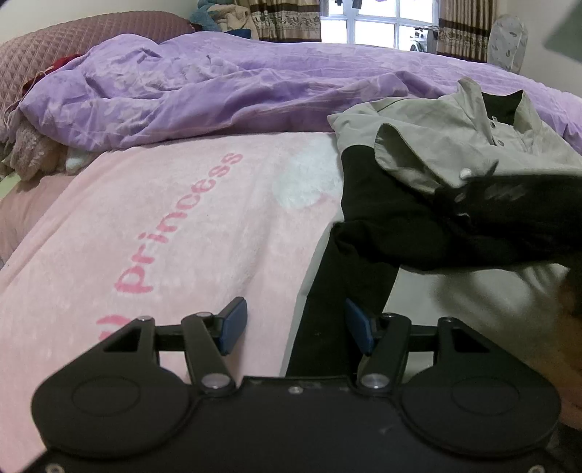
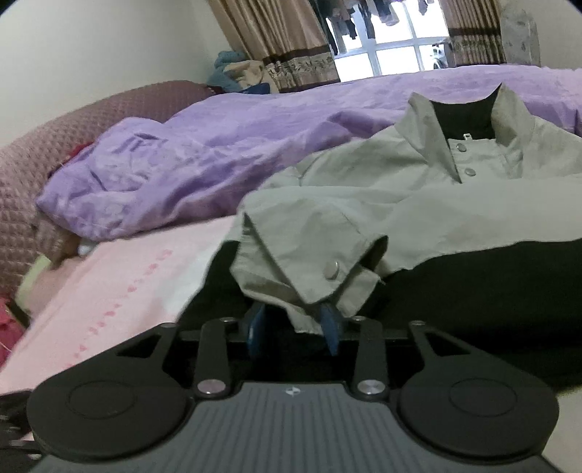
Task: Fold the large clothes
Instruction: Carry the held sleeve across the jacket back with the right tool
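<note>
A grey and black jacket (image 1: 436, 145) lies on the bed at the right, collar toward the window; it also shows in the right wrist view (image 2: 418, 203). Its grey sleeve (image 2: 313, 254) with a snap cuff is folded over the black lower part. My right gripper (image 2: 294, 320) is shut on the sleeve cuff; the blue pads (image 2: 329, 320) pinch the fabric. My left gripper (image 1: 296, 324) is open and empty, low over the jacket's black edge (image 1: 327, 309) and the pink blanket (image 1: 182, 236).
A rumpled purple duvet (image 1: 218, 91) lies behind the jacket. A quilted mauve headboard (image 1: 54, 47) stands at the left. A window with curtains (image 1: 371, 25) is at the back. Piled clothes (image 2: 236, 72) sit in the far corner.
</note>
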Available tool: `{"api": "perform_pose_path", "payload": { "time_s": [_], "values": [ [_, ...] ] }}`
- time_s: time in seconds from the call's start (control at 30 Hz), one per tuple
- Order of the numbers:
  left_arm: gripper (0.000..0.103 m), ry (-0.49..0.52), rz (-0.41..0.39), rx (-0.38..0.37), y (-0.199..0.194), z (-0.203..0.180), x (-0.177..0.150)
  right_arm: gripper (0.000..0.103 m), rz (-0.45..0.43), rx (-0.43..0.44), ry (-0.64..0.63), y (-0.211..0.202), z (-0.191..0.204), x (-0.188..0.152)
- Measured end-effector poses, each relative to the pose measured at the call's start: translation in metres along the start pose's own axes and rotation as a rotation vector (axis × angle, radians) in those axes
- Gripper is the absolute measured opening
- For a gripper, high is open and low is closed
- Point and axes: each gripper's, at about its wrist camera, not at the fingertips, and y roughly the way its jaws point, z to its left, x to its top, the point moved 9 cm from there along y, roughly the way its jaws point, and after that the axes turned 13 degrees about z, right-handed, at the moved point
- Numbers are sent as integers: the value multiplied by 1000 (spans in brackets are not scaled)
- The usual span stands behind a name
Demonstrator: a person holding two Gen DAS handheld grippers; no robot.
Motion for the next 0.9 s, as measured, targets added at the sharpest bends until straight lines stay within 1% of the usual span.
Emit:
{"api": "perform_pose_path", "payload": {
  "time_s": [0.03, 0.13, 0.2, 0.23, 0.27, 0.3, 0.33, 0.37, 0.43, 0.47, 0.5, 0.53, 0.6, 0.67, 0.73, 0.77, 0.83, 0.9],
  "values": [
    [61, 0, 0, 0, 0, 0, 0, 43, -28, 12, 9, -12, 2, 1],
    [61, -2, 0, -3, 1, 0, 0, 43, -172, 50, 40, -60, 3, 4],
    [61, -8, 1, -2, 1, -1, 0, 42, -230, 38, 78, -72, -4, 9],
    [61, -6, -1, -1, 1, -1, 0, 37, -238, 20, 100, -70, -8, 13],
    [61, -4, -3, 1, 0, -2, 0, 32, -229, -2, 116, -63, -13, 16],
    [61, -2, -4, 2, 0, -2, 0, 24, -208, -33, 144, -51, -20, 20],
    [61, -3, -4, 0, 0, -2, 0, 22, -189, -52, 184, -38, -28, 22],
    [61, -5, -4, -2, 0, -1, 0, 22, -163, -56, 205, -22, -34, 24],
    [61, -8, -6, -6, 1, -1, 0, 22, -67, -36, 209, 12, -39, 22],
    [61, -9, -6, -6, 1, 0, -1, 22, -43, -23, 202, 25, -39, 19],
    [61, -8, -8, -6, 1, -1, -1, 23, -58, -21, 186, 28, -38, 18],
    [61, -7, -11, -5, 1, -1, -1, 23, -56, -24, 162, 28, -34, 19],
    [62, -5, -14, -1, 1, -2, -1, 24, -58, 5, 138, 25, -28, 20],
    [62, -2, -17, 2, 0, -2, -2, 24, -63, 42, 168, 21, -31, 19],
    [62, -6, -18, 1, -1, -1, -2, 24, -96, 91, 212, 7, -36, 23],
    [62, -12, -19, 1, -2, -1, -1, 24, -107, 101, 223, -1, -39, 21],
    [62, -12, -31, 1, -5, 0, -1, 24, -120, 104, 226, -14, -40, 18],
    [62, -6, -39, 11, -6, -1, 0, 24, -103, 66, 196, -14, -37, 12]
  ]
}}
